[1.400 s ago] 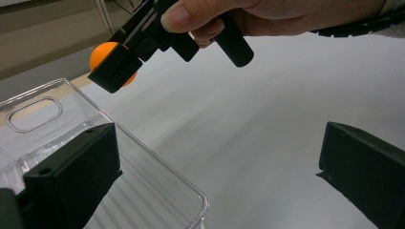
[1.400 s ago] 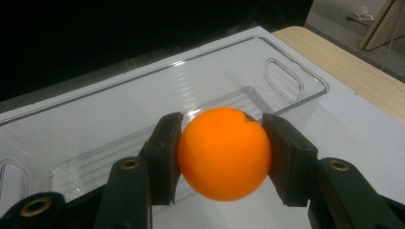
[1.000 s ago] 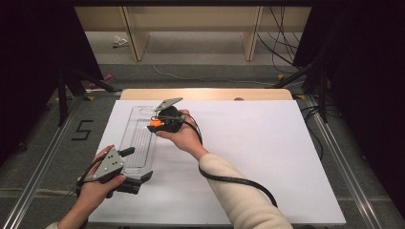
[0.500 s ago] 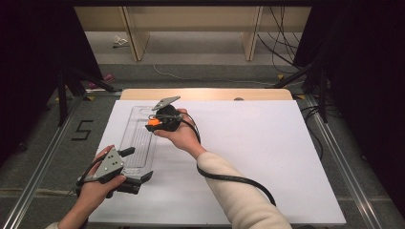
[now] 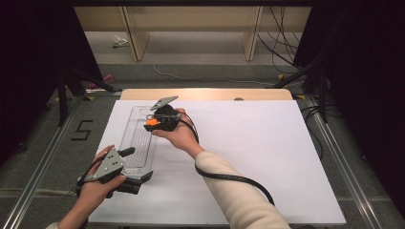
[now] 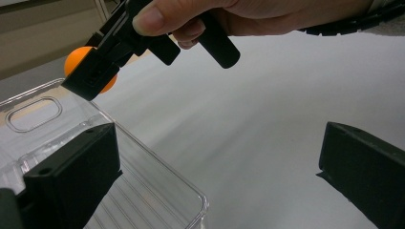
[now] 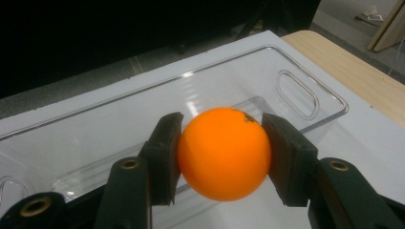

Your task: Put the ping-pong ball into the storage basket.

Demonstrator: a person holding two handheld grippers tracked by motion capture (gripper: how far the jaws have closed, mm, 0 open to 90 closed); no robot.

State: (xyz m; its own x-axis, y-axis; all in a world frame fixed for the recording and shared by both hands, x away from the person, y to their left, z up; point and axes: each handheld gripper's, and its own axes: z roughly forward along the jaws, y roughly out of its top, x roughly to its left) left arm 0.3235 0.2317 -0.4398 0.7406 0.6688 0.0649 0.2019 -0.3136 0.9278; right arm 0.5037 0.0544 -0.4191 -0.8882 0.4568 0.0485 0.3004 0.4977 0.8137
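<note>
An orange ball point(image 7: 223, 152) sits clamped between the two jaws of my right gripper point(image 7: 222, 160), held just above the far part of a long clear plastic tray point(image 7: 143, 109). In the high view the ball point(image 5: 152, 122) and right gripper point(image 5: 154, 123) hang over the tray point(image 5: 139, 138) near its far end. My left gripper point(image 5: 136, 167) rests at the tray's near end, jaws wide apart and empty. In the left gripper view its jaws frame the tray's corner point(image 6: 157, 195), with the ball point(image 6: 81, 59) and the right gripper point(image 6: 102, 64) beyond.
A white sheet point(image 5: 267, 157) covers the table, with a wooden strip point(image 5: 205, 94) along its far edge. Metal rails point(image 5: 334, 157) run down both sides. Cables and shelf legs point(image 5: 248, 43) stand on the floor beyond.
My right gripper with the ball has shifted slightly left and toward the far end of the tray. The left gripper has stayed put.
</note>
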